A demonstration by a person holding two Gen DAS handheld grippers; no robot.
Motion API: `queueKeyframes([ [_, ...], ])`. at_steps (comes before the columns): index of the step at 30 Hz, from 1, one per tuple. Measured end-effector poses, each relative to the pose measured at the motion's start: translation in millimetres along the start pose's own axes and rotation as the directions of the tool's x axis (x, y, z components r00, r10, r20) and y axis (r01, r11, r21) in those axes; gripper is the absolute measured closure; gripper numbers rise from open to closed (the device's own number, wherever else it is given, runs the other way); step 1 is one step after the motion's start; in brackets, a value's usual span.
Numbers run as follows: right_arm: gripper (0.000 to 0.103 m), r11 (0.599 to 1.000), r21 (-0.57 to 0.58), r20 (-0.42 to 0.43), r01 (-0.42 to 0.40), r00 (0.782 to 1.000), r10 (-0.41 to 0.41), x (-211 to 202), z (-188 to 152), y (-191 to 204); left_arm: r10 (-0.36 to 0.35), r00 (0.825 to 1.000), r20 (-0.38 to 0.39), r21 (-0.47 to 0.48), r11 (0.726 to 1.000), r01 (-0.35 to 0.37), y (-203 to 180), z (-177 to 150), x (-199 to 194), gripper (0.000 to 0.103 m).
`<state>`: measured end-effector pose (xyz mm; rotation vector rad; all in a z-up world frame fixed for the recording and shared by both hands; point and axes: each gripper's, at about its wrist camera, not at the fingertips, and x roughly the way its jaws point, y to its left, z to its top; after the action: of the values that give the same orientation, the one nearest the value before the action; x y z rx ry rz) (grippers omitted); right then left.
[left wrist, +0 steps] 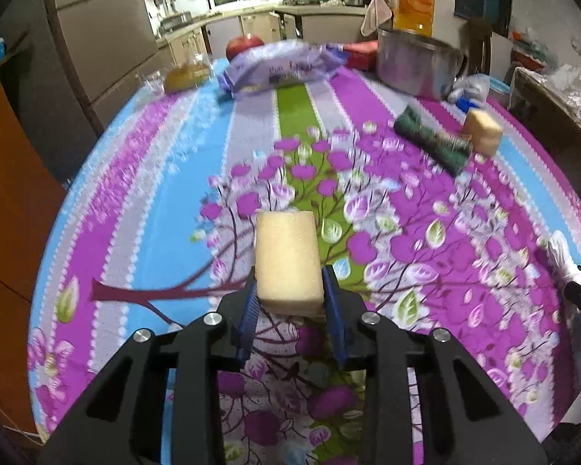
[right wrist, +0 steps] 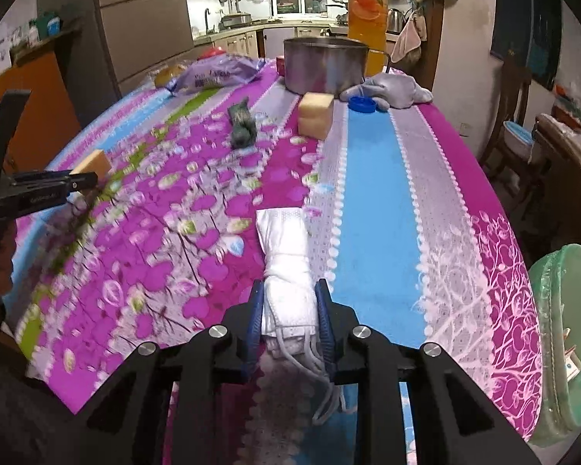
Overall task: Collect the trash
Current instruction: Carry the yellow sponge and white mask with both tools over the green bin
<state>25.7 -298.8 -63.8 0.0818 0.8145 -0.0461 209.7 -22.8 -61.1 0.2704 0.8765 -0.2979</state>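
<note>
My left gripper (left wrist: 289, 288) is shut on a pale yellow sponge block (left wrist: 286, 259) and holds it above the flowered tablecloth (left wrist: 155, 201). My right gripper (right wrist: 289, 302) is shut on a folded white face mask (right wrist: 286, 263) whose ear loops hang down behind the blue pads. In the right wrist view the left gripper (right wrist: 85, 178) shows at the far left with the sponge (right wrist: 95, 162). In the left wrist view the mask (left wrist: 561, 252) shows at the right edge. A green bin (right wrist: 565, 333) stands beside the table at the right.
On the table lie a second sponge block (right wrist: 316, 114), a dark green scouring pad (right wrist: 242, 124), a blue bottle cap (right wrist: 362, 104), a grey glove (right wrist: 387, 87), a steel pot (right wrist: 325, 64), a purple snack bag (right wrist: 217, 73) and a juice bottle (right wrist: 368, 11).
</note>
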Motion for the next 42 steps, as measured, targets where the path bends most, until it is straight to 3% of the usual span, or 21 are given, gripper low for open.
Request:
queueKeyframes([
  [4, 0.076, 0.996, 0.05, 0.004, -0.071, 0.997, 0.071, -16.9, 23.9, -8.3, 0.016, 0.998, 0.062, 0.022, 1.0, -0.018, -15.4, 19.2, -23.5, 0.073],
  [10, 0.076, 0.991, 0.06, 0.024, -0.117, 0.993, 0.115, -44.9, 59.5, -16.4, 0.025, 0.985, 0.173, 0.106, 0.993, -0.044, -57.7, 49.9, -52.4, 0.073],
  [15, 0.076, 0.996, 0.032, 0.003, -0.087, 0.996, 0.087, -62.2, 69.6, -23.5, 0.023, 0.972, 0.234, 0.166, 0.984, -0.064, -87.6, 60.8, -70.5, 0.073],
  [32, 0.076, 0.999, 0.04, 0.076, -0.014, 0.997, 0.01, -115.6, 59.0, -65.0, -0.005, 0.958, 0.286, 0.267, 0.961, -0.074, -147.5, 65.7, -96.8, 0.073],
  [36, 0.076, 0.997, 0.075, 0.097, 0.033, 0.995, -0.04, -136.7, 56.2, -91.3, -0.041, 0.952, 0.305, 0.316, 0.947, -0.061, -173.1, 70.8, -104.5, 0.073],
  [42, 0.076, 0.983, 0.143, 0.119, 0.118, 0.984, -0.135, -169.6, 44.7, -139.4, -0.152, 0.948, 0.281, 0.399, 0.916, 0.028, -229.6, 80.4, -107.0, 0.073],
])
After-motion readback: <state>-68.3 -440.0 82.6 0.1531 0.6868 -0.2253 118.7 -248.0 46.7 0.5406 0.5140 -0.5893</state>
